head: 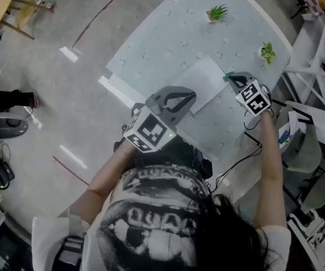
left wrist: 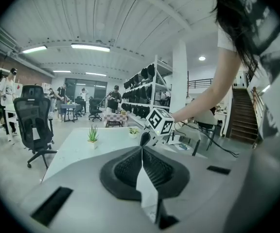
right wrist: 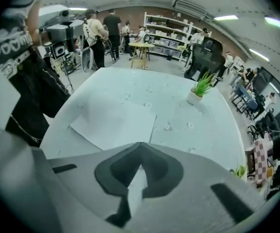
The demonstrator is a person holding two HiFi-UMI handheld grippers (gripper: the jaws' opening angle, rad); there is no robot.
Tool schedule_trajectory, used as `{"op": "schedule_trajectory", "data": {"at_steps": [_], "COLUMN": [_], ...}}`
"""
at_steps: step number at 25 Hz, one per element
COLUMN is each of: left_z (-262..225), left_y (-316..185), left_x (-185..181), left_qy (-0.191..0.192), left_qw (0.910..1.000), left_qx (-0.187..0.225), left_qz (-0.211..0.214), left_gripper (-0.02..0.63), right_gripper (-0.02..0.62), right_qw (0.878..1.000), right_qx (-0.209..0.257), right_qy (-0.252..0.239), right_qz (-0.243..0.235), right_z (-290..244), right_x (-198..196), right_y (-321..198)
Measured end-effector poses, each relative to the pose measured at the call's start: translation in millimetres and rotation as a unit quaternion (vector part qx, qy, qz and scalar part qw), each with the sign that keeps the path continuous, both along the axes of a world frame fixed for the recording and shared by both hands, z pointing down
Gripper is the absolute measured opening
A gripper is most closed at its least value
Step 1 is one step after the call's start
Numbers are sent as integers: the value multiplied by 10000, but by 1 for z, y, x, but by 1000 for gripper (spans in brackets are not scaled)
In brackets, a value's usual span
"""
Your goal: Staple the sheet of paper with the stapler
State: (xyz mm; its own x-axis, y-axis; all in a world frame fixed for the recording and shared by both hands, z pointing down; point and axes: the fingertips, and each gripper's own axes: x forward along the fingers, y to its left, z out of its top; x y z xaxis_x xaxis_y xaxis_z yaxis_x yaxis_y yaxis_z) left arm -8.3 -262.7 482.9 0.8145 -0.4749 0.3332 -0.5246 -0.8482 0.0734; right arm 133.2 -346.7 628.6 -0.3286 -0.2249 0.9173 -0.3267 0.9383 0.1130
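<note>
Looking down, I see the left gripper [head: 192,96] closed and empty. The right gripper [head: 229,77] is closed too, just beside the sheet of paper [head: 205,81].

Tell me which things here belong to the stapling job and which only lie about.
Job: flat white sheet of paper. No stapler shows.
Lying about: spiky green potted plant; small leafy green plant in white pot.
</note>
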Motion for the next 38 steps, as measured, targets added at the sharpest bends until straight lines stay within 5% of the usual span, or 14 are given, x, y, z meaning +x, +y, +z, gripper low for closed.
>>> {"op": "schedule_trajectory", "data": {"at_steps": [6, 23, 38], "left_z": [1, 12, 13], "left_y": [2, -11, -25], "left_x": [-3, 0, 17], "left_qy": [31, 125, 279], "left_qw": [9999, 9997, 9996], "left_qx": [-52, -101, -24], "left_qz": [-91, -207, 11], "left_gripper": [5, 5, 5], "right_gripper": [3, 3, 2], "right_qw": [9965, 9831, 9779], "right_qx": [-293, -803, -1242], "right_qy": [663, 1269, 1393], "right_qz": [-414, -1045, -943], "right_z": [12, 26, 29], "right_x": [2, -5, -7], "right_y": [3, 5, 7]}}
